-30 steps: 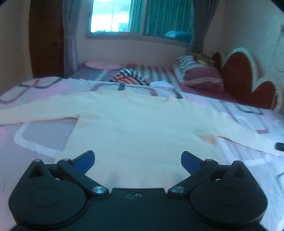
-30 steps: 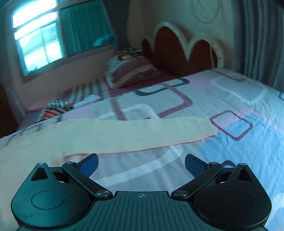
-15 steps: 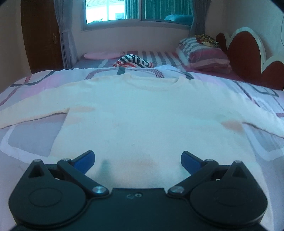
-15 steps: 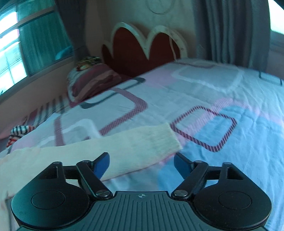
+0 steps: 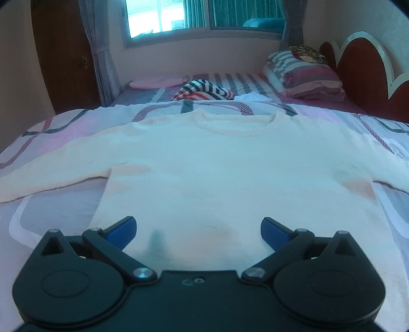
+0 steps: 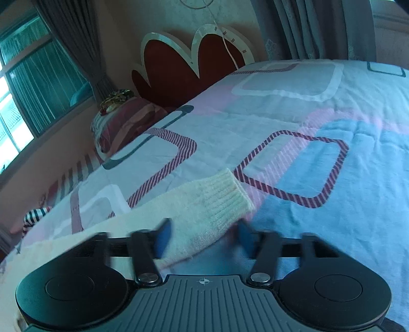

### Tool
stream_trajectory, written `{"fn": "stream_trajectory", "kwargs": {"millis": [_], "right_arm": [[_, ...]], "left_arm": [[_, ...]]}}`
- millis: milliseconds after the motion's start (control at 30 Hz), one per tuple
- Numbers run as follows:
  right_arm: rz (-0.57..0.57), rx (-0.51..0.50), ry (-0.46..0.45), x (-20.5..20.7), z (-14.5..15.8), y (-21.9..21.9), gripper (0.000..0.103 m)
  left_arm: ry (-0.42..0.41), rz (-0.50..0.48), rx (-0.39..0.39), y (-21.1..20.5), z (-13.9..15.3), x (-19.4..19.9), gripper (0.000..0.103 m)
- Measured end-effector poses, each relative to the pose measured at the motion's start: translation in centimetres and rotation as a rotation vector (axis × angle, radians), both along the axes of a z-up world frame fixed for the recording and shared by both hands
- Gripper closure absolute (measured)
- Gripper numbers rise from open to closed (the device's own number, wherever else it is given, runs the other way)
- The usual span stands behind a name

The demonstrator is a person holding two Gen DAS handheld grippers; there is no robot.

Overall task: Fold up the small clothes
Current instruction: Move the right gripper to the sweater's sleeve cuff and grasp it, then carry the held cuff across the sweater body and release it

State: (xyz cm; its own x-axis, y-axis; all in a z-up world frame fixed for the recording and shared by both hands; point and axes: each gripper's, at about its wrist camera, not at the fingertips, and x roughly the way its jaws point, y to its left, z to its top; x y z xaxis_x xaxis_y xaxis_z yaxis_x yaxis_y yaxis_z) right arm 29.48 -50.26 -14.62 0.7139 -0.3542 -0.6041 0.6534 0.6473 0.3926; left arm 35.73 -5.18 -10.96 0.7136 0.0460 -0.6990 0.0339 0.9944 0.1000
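One sweater [image 5: 230, 166], two grippers, perhaps apart.

A: Item one, position?
B: Sweater [image 5: 217, 173] lies flat on the bed [image 5: 51, 204], collar toward the window [image 5: 179, 15], sleeves spread left and right.

A: Behind it?
B: Striped garment [image 5: 204, 92] past the collar; pillow [image 5: 304, 74] to its right, against the headboard [image 5: 358, 69].

A: Claws?
B: Left claw [image 5: 199, 231] over the hem. Right claw [image 6: 204, 240] at the sleeve cuff [image 6: 219, 199], one finger each side of the sleeve.
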Motion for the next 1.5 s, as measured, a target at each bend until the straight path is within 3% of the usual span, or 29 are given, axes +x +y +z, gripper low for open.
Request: {"fn": "stream_trajectory", "kwargs": {"millis": [33,67,167,300,467,633,833,1000,1333,1400,1467,1500], "right_arm": [[0.003,0.021,-0.009,0.3,-0.2,-0.2,0.095],[0.006,0.035,-0.011,0.5,-0.3,-0.3,0.097],[-0.002,0.002,0.006,1.5,-0.5,-0.1,0.098],[-0.001,-0.043,0.034,3.1,-0.1,0.6,0.098],[0.062,-0.069,-0.006,4.7,2.0,3.7,0.101],[0.186,-0.126,-0.032,7.1,4.4,9.9,0.101],[0.342,-0.121,-0.056,11.1,4.9,19.2,0.101],[0.485,-0.122,-0.054,13.7,4.3,27.7,0.101],[0.712,-0.144,0.001,17.3,1.5,39.7,0.1],[0.763,-0.168,0.06,17.9,0.2,41.5,0.093],[0.783,-0.236,0.039,17.3,0.0,42.6,0.061],[0.775,-0.241,0.014,16.8,0.2,42.4,0.059]], "left_arm": [[0.005,-0.001,0.011,0.3,0.1,0.1,0.0],[0.008,-0.007,0.021,0.6,0.2,0.2,0.0],[0.017,-0.022,0.003,2.2,0.8,0.3,0.0],[0.023,0.033,0.026,4.5,1.4,0.9,0.0],[0.001,0.019,0.002,7.0,1.9,1.9,0.0],[-0.008,-0.024,-0.029,8.1,1.9,3.1,0.0],[-0.017,-0.029,-0.071,10.2,1.8,3.4,0.0],[-0.023,-0.006,-0.023,12.7,1.6,3.9,0.001],[-0.033,0.033,-0.07,17.0,1.7,4.8,0.001],[-0.032,0.024,-0.081,16.8,1.8,5.0,0.001],[-0.035,0.004,-0.097,15.8,1.7,5.2,0.001],[-0.035,-0.006,-0.11,15.3,1.7,5.4,0.001]]}}
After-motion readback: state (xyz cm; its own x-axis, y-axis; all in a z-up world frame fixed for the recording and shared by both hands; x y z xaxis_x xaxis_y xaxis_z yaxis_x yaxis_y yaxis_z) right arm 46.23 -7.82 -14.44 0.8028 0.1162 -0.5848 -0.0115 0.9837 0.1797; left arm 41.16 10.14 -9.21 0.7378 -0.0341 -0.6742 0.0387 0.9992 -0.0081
